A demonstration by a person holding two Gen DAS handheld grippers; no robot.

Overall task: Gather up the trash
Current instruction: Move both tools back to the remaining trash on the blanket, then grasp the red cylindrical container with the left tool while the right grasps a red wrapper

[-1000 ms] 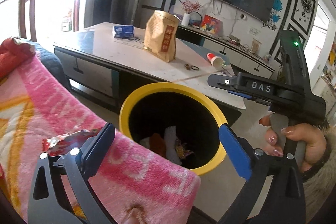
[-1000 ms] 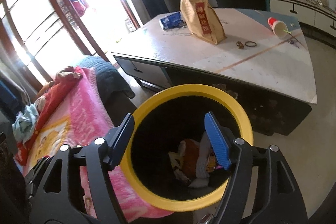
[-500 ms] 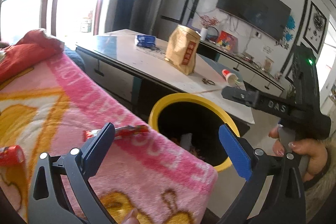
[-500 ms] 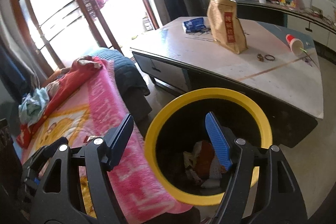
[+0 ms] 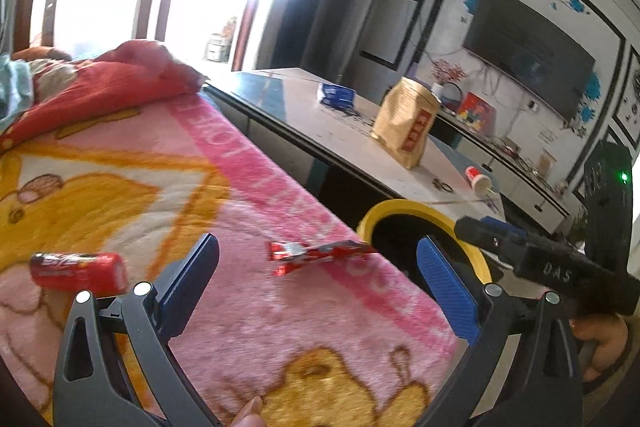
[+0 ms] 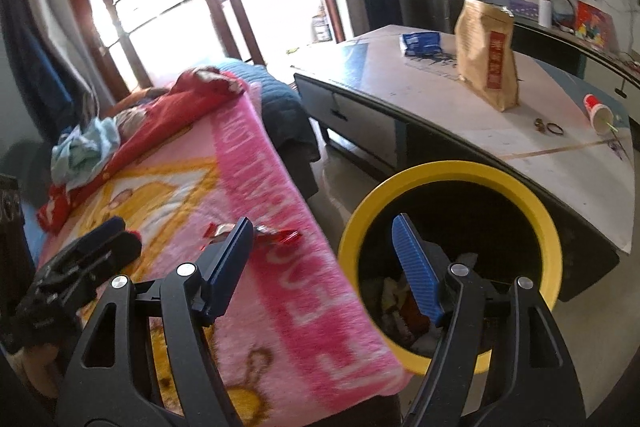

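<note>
A pink blanket (image 5: 260, 187) with yellow cartoon figures covers the seat, and at its far left end a red cloth (image 5: 100, 83) is bunched up beside a pale blue rag (image 6: 86, 151). Toward the blanket's left side lies a red can (image 5: 78, 269) on its side, just left of the left gripper (image 5: 318, 277), whose jaws stand spread with nothing between the pads. A red wrapper (image 5: 316, 253) lies flat near the blanket's right edge, apart from the can — it sits between the left gripper's open fingers in that view but well beyond them, untouched. Just past that right edge stands a bin (image 6: 448, 171) with a yellow rim, dark inside, with crumpled scraps at the bottom. The right gripper (image 6: 322, 255) hangs over the gap between blanket and bin, its jaws also wide apart and empty; one blue pad is over the bin's mouth. Behind the bin runs a low table (image 6: 520, 155): a blue packet (image 6: 420, 43) near its far left corner, a brown paper bag (image 6: 488, 55) upright in the middle, a toppled paper cup (image 6: 598, 113) toward its right edge.
</note>
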